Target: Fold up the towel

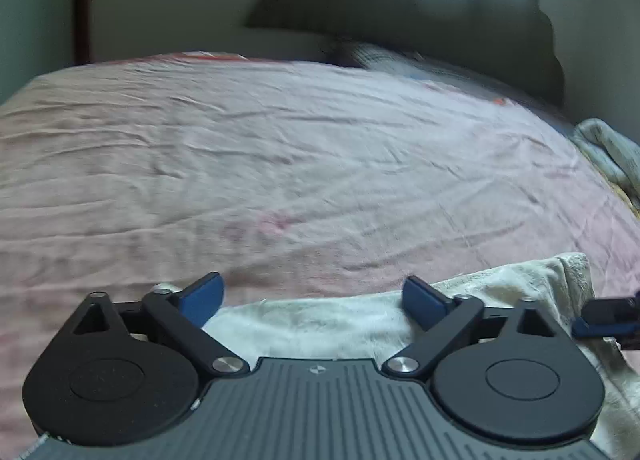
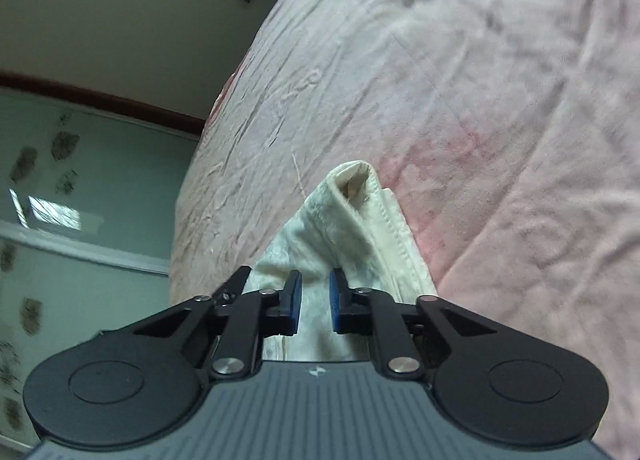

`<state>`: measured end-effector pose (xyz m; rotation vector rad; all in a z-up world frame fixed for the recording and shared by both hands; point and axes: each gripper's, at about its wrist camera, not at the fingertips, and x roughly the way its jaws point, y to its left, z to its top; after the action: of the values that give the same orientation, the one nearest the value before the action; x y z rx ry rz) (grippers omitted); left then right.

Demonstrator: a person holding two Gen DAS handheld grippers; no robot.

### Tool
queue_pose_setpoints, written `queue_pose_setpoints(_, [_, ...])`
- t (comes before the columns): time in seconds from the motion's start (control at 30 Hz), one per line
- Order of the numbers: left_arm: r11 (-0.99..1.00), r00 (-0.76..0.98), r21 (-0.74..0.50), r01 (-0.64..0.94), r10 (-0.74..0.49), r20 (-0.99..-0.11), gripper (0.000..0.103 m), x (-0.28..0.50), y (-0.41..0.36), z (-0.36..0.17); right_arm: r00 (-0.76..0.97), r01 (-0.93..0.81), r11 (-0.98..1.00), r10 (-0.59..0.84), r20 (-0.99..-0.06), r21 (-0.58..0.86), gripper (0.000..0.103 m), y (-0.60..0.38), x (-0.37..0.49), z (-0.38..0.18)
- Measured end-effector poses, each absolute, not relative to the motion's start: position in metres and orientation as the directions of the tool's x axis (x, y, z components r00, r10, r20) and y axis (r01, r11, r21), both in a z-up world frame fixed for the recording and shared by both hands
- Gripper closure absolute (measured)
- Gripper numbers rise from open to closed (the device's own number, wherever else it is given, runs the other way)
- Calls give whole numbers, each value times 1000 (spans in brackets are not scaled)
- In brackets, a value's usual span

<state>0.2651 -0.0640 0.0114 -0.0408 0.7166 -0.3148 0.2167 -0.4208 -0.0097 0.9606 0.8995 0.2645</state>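
A cream towel [image 1: 320, 324] lies on the pink bed, its near part under my left gripper [image 1: 312, 296]. That gripper is wide open, and its blue pads stand either side of the towel's edge with nothing pinched. In the right wrist view, my right gripper [image 2: 315, 300] is shut on a bunched fold of the towel [image 2: 360, 211], whose hemmed edge sticks out ahead of the fingers. A blue-tipped finger of the right gripper [image 1: 604, 320] shows at the left view's right edge, against the towel's corner.
The wrinkled pink bedsheet [image 1: 280, 147] fills most of both views. A dark heap [image 1: 420, 7] and a checked cloth [image 1: 384, 57] sit at the far end of the bed. Another pale cloth [image 1: 612, 155] lies at the right edge. The bed's side edge [image 2: 188, 199] drops toward a wall.
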Motion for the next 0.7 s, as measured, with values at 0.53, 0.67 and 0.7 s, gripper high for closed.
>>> queue_pose_setpoints(0.53, [907,677,-126,402,-387,-626,0,144,-74,-2,649,-12,625,599,-469,781,39,-413,114,-21])
queue_pose_setpoints(0.67, [940,650,-109,323,-304,-696,2,144,-72,13,644,18,695,542,-540,719,38,-402,112,0])
queue_pose_setpoints(0.7, [948,652,-95,302,-279,-705,2,137,-69,18,659,16,720,514,-549,693,36,-397,108,10])
